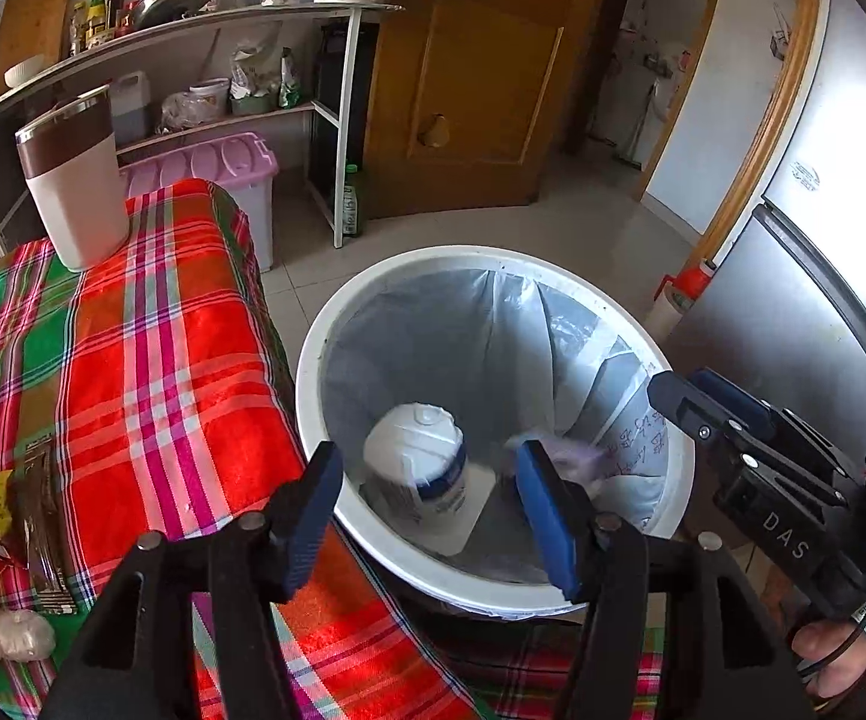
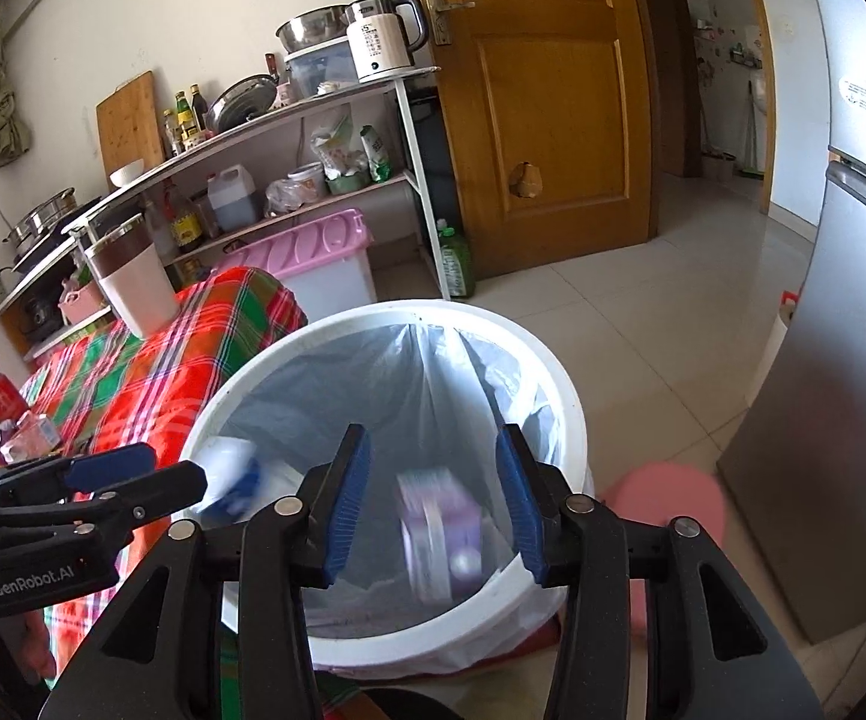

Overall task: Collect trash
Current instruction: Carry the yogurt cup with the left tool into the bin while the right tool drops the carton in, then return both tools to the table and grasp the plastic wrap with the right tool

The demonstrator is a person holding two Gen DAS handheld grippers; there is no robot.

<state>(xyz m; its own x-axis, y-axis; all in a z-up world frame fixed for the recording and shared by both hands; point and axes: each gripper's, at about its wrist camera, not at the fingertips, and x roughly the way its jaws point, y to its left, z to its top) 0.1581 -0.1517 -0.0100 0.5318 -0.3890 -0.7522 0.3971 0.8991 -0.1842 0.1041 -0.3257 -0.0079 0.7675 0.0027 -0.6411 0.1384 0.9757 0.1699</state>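
Two grippers of mine hang over the big white bin [image 2: 559, 396], which sits right of the checked table [image 1: 150, 360]. My left gripper [image 1: 426, 504] and right gripper [image 2: 433, 498] both gape wide, holding nothing. Inside the bin are a white tub [image 1: 417, 468] and a blurry purple pack [image 2: 442, 531].

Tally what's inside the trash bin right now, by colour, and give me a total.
Inside the white trash bin, as far as both views show:
White and blue container: 1
Purple carton, blurred: 1
Total: 2

Both the left gripper and the right gripper are open and hold nothing.
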